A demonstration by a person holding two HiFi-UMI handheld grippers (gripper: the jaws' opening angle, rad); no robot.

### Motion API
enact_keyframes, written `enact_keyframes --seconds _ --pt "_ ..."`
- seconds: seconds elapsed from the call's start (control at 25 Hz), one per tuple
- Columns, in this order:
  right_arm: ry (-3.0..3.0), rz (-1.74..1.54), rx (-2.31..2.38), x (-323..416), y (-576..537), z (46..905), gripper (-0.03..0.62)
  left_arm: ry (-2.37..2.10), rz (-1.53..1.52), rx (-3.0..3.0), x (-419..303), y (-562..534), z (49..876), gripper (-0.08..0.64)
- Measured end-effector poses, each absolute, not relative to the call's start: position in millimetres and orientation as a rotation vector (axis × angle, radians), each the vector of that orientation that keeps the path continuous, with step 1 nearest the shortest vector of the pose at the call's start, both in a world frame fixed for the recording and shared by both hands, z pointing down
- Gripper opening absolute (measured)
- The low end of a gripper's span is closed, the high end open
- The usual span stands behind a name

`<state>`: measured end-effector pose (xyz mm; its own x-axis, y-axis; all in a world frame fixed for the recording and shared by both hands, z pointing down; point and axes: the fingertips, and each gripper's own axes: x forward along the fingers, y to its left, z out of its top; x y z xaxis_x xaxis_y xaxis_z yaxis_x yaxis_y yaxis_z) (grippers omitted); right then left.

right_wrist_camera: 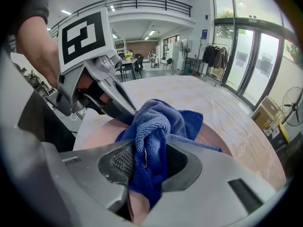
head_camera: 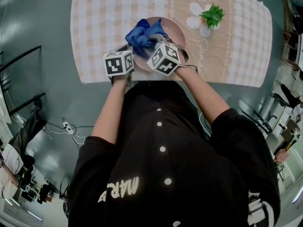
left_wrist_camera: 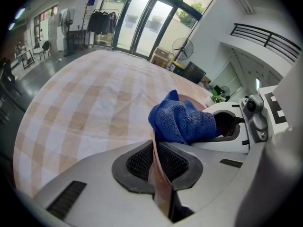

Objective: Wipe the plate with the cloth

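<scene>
Plate (head_camera: 175,33) — pink, rim gripped by left gripper (left_wrist_camera: 154,148), blue cloth (right_wrist_camera: 156,122) clamped in right gripper (right_wrist_camera: 144,157)

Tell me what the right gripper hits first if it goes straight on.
Likely the plate: the right gripper, shut on the cloth, points at its surface just past that cloth; depth is unclear.

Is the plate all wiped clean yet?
Already done: left gripper clamps the plate by its rim, right gripper grips the blue cloth. In hand: the cloth sits bunched on the plate. Left: wiping across it; how clean it is, I can't tell.
</scene>
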<state>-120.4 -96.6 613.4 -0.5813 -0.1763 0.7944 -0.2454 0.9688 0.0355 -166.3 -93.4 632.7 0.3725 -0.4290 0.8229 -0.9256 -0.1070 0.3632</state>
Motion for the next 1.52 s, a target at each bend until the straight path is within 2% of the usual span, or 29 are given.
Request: enact_keyframes --seconds 1.52 --pt "-2.032 0.020 0.298 -36.9 -93.6 618.9 0.121 -1.229 0.705 1.708 -166.9 -93.7 630.6 0.043"
